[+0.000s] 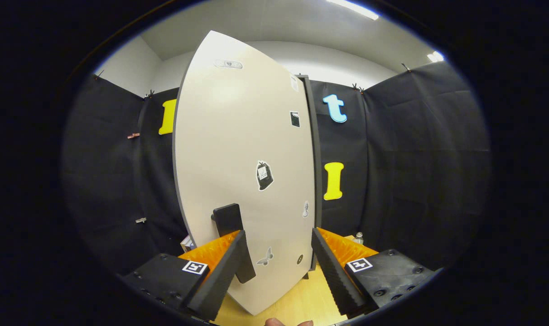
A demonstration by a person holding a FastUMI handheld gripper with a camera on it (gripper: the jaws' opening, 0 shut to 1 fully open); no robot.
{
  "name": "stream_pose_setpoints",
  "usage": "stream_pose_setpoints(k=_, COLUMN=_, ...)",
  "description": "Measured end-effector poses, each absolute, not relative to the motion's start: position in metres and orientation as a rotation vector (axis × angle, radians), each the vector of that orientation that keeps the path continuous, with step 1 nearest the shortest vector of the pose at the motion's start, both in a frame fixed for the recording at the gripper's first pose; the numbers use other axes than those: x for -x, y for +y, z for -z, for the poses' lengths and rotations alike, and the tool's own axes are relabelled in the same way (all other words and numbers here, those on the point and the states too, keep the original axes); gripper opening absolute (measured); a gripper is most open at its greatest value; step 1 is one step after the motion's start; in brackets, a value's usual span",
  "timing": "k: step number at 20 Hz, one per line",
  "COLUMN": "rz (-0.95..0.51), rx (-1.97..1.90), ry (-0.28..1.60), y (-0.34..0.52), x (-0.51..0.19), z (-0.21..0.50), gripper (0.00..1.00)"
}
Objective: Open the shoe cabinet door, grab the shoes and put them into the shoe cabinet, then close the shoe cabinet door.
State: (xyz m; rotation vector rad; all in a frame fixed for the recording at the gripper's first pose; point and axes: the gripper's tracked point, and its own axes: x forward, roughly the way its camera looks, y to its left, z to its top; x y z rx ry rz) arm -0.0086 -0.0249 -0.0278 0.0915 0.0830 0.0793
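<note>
The shoe cabinet door [238, 149] is a tall pale panel with several small stickers, standing right in front of me. Its right edge meets the dark cabinet frame [316, 167]; its left edge stands free and looks swung out toward me. A black handle [231, 222] sticks out low on the door, just behind and touching the tip of my left finger [224, 267]. My gripper [279, 258] is open, and the lower part of the door fills the gap between the fingers. The right finger [331, 267] is by the door's hinge side. The cabinet's inside is hidden.
The cabinet stands on a light wooden surface [301, 299]. A small bottle [358, 236] sits to the right of the cabinet, and a small pale object [187, 243] peeks out at its left. Black cloth walls close in on both sides. A person's fingertips [288, 322] show below the gripper.
</note>
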Motion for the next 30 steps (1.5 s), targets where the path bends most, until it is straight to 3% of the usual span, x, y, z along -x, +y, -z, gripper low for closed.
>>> stream_pose_setpoints(k=9, rz=-0.167, rx=-0.138, ry=0.062, y=0.002, x=0.013, z=0.012, gripper=0.96)
stream_pose_setpoints(k=30, rz=-0.003, rx=-0.042, ry=0.07, y=-0.001, x=0.003, z=0.034, gripper=0.96)
